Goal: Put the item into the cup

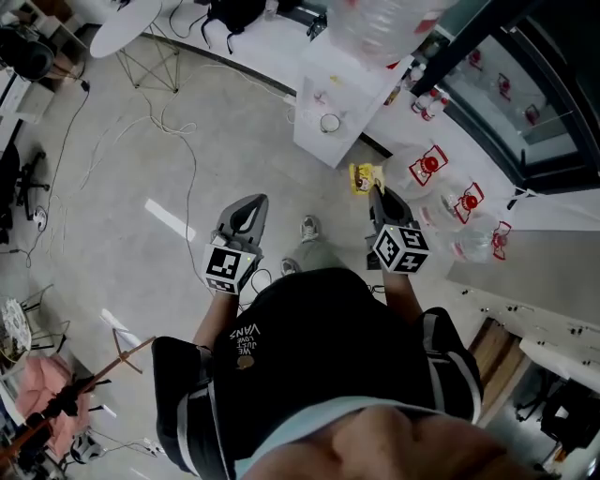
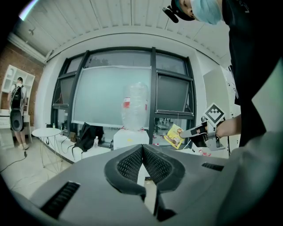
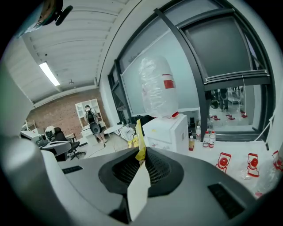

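A yellow snack packet (image 1: 364, 177) is pinched in my right gripper (image 1: 376, 194), which is shut on it. In the right gripper view the packet (image 3: 139, 140) stands edge-on between the jaws. In the left gripper view the packet (image 2: 174, 135) sticks out of the right gripper (image 2: 193, 131). My left gripper (image 1: 250, 203) is shut with nothing in it, its pads (image 2: 132, 162) pressed together. Ahead stands a white water dispenser (image 1: 323, 89), and a small round cup (image 1: 330, 123) sits on its shelf. Both grippers are well short of the cup.
A large water bottle (image 3: 157, 88) tops the dispenser. Red-and-white bags (image 1: 428, 167) line the ledge under the window at the right. Cables (image 1: 169, 122) trail over the floor, and a round white table (image 1: 127, 23) stands at the far left. A person with a backpack (image 2: 17, 110) stands in the distance.
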